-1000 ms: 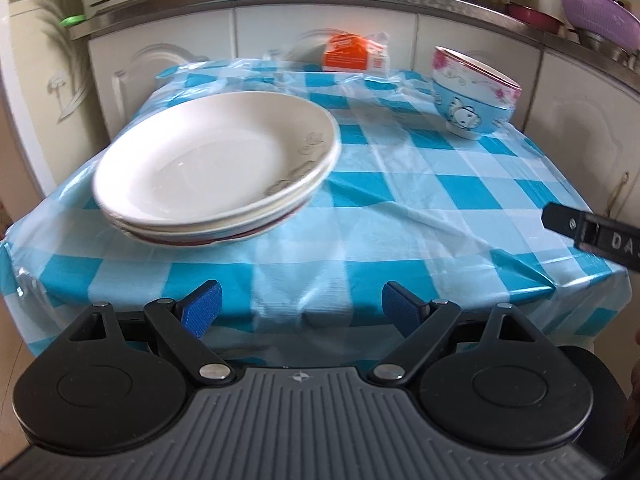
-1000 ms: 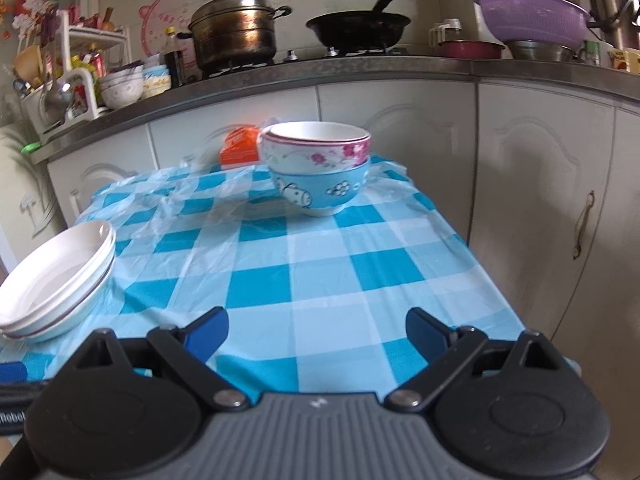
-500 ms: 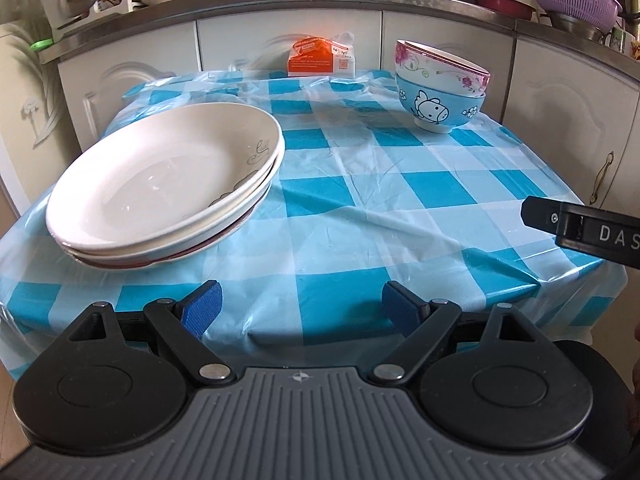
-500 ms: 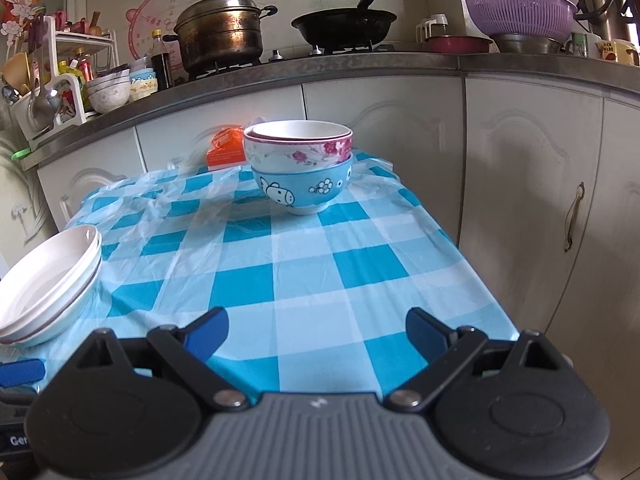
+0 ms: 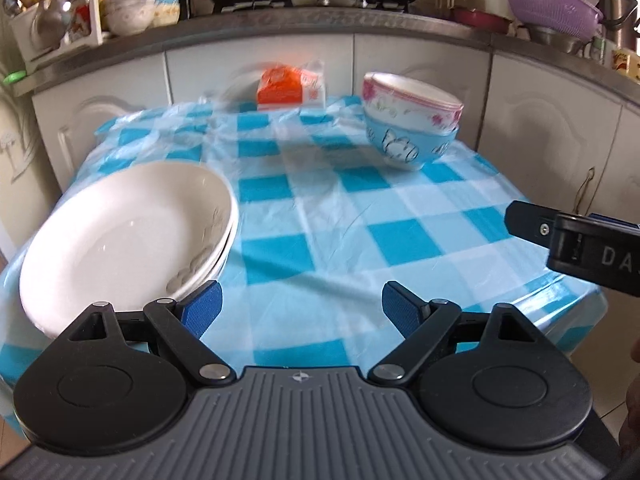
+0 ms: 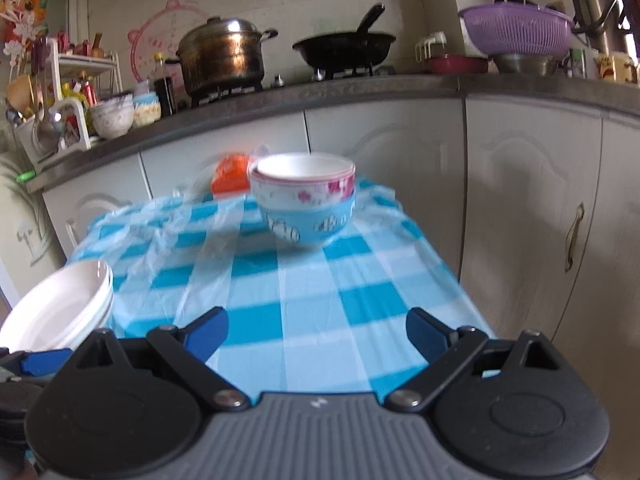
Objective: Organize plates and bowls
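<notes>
Sitting at lower left, stacked plates point(image 5: 120, 240); stacked bowls point(image 5: 412, 128) upper right; left tool point(image 5: 300, 310) and right tool point(image 6: 316, 334) both wide open.

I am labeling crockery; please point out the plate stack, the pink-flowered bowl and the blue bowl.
plate stack point(image 5: 120, 240), left wrist view, inside of top plate
pink-flowered bowl point(image 6: 304, 192), right wrist view, outer wall
blue bowl point(image 6: 316, 224), right wrist view, outer wall
</notes>
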The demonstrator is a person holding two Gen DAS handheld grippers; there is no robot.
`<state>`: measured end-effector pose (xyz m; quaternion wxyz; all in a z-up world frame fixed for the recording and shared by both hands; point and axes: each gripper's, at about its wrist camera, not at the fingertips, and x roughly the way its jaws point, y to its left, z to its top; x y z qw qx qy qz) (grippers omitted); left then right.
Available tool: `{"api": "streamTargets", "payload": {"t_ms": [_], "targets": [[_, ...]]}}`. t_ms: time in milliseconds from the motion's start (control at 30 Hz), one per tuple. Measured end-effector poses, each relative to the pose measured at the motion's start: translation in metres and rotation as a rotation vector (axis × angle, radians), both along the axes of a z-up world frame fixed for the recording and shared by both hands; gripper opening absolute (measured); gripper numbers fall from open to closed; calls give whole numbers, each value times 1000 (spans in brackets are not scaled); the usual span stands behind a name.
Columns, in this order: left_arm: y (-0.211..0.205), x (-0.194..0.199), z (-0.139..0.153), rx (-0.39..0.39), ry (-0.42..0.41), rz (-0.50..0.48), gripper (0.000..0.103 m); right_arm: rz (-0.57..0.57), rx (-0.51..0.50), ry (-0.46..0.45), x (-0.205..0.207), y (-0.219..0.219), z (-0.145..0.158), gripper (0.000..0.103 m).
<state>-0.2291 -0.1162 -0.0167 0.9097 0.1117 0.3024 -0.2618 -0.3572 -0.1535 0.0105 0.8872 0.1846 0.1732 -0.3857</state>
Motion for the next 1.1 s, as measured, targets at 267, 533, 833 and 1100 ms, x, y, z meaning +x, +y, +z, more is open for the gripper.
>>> {"api": "streamTargets", "payload": {"t_ms": [267,533,833,1100], "targets": [[-2,-7,10,-5,-40,-25,103,-2,-36,-13,-3,0,18,96],[1,-9,15,-21,-56,-10,103,15,-68,-12,-2,9,24,97],[5,-15,16,-25,-56,17,103,40,-81,7,3,17,19,97],[6,-14,10,-12,-17,18,103,39,-77,11,2,17,16,98]]}}
